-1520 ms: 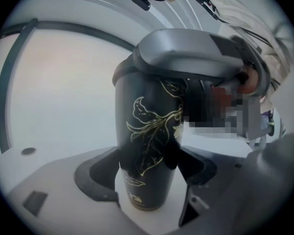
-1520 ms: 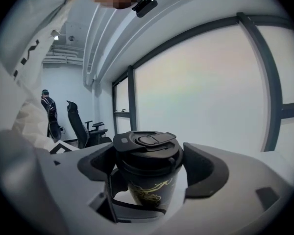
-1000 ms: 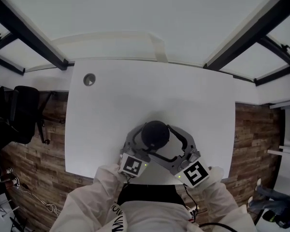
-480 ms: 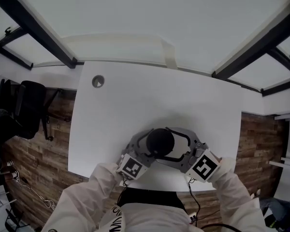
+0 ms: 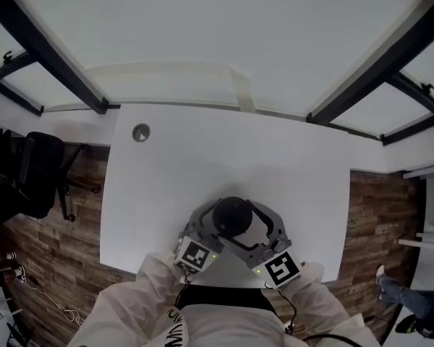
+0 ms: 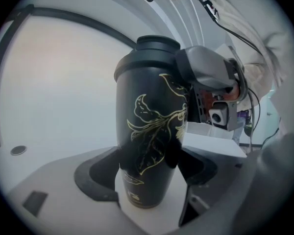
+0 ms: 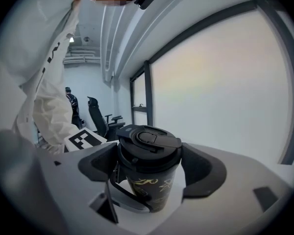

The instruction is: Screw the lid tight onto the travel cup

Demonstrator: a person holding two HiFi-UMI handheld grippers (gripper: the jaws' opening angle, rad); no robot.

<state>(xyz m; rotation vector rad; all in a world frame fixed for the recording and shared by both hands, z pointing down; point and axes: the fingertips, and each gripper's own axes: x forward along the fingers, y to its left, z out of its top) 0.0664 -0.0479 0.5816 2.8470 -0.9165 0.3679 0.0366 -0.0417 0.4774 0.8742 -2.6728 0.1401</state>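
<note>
Left gripper (image 6: 149,175): jaws clenched on the lower body of the travel cup (image 6: 149,116), pads at 9 and 3 o'clock of its tapered wall. Right gripper (image 7: 149,168): jaws closed around the black lid (image 7: 149,143), which sits on the cup's mouth. The cup stands upright at the 6 o'clock edge of the white table (image 5: 202,143), just in front of you.

Handling, judged: rigid shell. The glossy dark wall with gold leaf print is likely slippery and narrows downward, so your low grip may creep. Turn the lid by its rim, not the flip tab.

Contents: cannot tell, the lid covers the mouth.
</note>
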